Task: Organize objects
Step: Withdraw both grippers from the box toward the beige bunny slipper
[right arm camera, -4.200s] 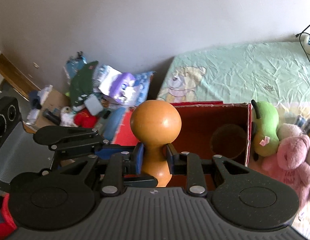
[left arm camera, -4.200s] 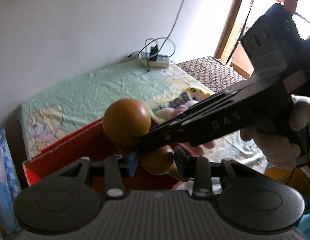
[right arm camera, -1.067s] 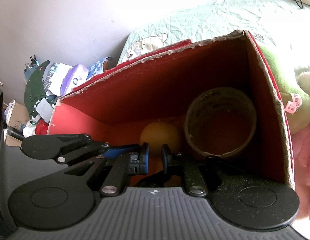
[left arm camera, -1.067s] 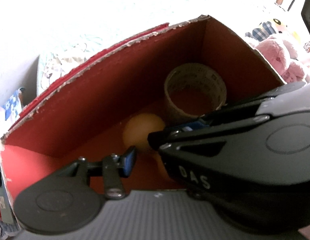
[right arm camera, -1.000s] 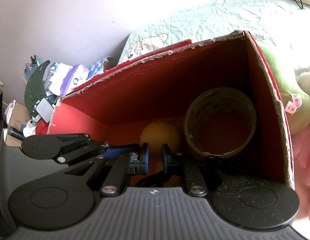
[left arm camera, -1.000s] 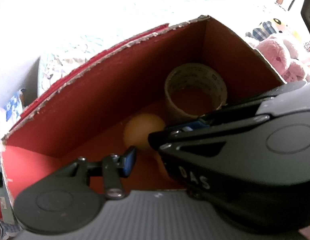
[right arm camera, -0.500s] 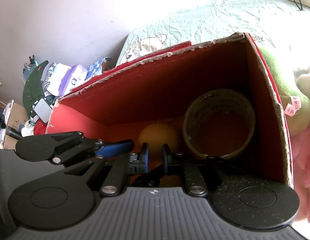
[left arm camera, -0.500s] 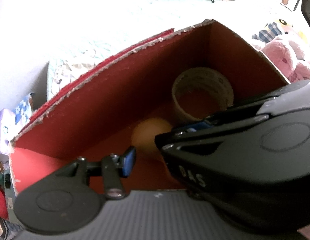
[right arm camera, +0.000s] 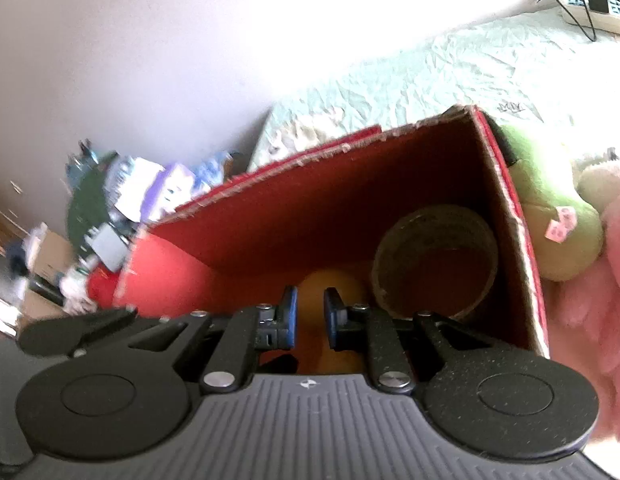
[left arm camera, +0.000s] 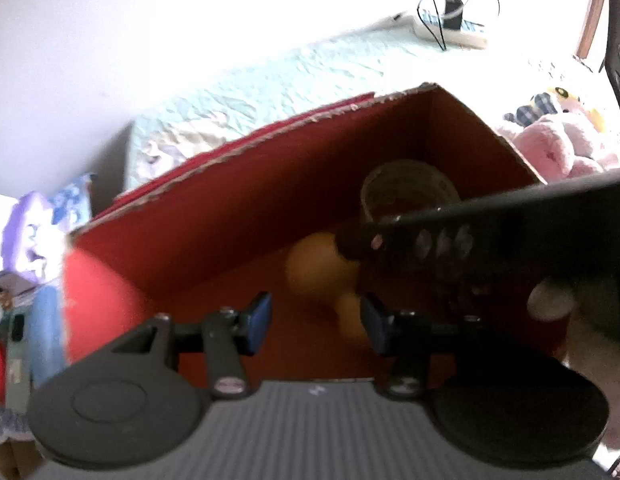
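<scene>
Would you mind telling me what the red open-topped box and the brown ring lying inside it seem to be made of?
The red open-topped box looks like corrugated cardboard with a matte red coating: its top edges are torn and show pale fibre. The brown ring looks like a roll of packing tape on a cardboard core, dull tan with faint printing inside; blur leaves this uncertain.

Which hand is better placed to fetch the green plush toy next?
Probably the right: the green plush toy lies just outside the box wall beside the right gripper; the left gripper cannot see it.
</scene>
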`<state>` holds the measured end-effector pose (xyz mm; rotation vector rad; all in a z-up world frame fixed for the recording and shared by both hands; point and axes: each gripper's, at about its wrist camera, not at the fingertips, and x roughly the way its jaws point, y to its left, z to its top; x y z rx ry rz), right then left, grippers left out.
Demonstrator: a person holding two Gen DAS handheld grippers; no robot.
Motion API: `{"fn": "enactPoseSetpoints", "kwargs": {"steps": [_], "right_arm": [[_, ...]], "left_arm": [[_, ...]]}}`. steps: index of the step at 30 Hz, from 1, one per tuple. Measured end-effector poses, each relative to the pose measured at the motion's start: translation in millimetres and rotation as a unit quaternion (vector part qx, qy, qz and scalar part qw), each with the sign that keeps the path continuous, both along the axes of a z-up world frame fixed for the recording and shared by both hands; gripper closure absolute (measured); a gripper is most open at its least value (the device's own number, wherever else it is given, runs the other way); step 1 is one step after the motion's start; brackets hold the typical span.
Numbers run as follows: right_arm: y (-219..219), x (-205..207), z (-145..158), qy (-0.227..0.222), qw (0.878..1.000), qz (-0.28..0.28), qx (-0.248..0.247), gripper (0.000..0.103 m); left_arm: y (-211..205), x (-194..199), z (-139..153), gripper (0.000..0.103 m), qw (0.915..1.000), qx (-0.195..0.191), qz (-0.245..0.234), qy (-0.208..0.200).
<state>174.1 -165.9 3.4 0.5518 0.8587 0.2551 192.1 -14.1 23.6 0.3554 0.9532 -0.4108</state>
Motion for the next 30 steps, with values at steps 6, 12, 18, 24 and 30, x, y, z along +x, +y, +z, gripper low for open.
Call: {"fn": "enactPoseSetpoints", "kwargs": {"steps": [6, 12, 18, 24, 30], "right_arm": [[-6, -34, 13, -0.050, 0.999, -0.004, 0.008, 0.086], [-7, -59, 20, -0.070, 0.998, 0.011, 0.003, 0.085], [-12, -80, 27, -0.088, 0.996, 0.022, -0.023, 0.079], [-22, -102, 33, -0.114, 0.992, 0.036, -0.038, 0.077], [-31, -117, 30, -0.125, 0.990, 0.057, -0.022, 0.077]], "left_arm": [[17, -41, 17, 0.051, 0.9989, -0.007, 0.030, -0.036], [24, -71, 26, 0.051, 0.9966, -0.029, 0.062, -0.046], [26, -97, 37, 0.045, 0.9913, -0.044, 0.100, -0.073], [28, -120, 47, 0.037, 0.9849, -0.061, 0.130, -0.096], [30, -135, 43, 0.037, 0.9787, -0.091, 0.164, -0.084]]}}
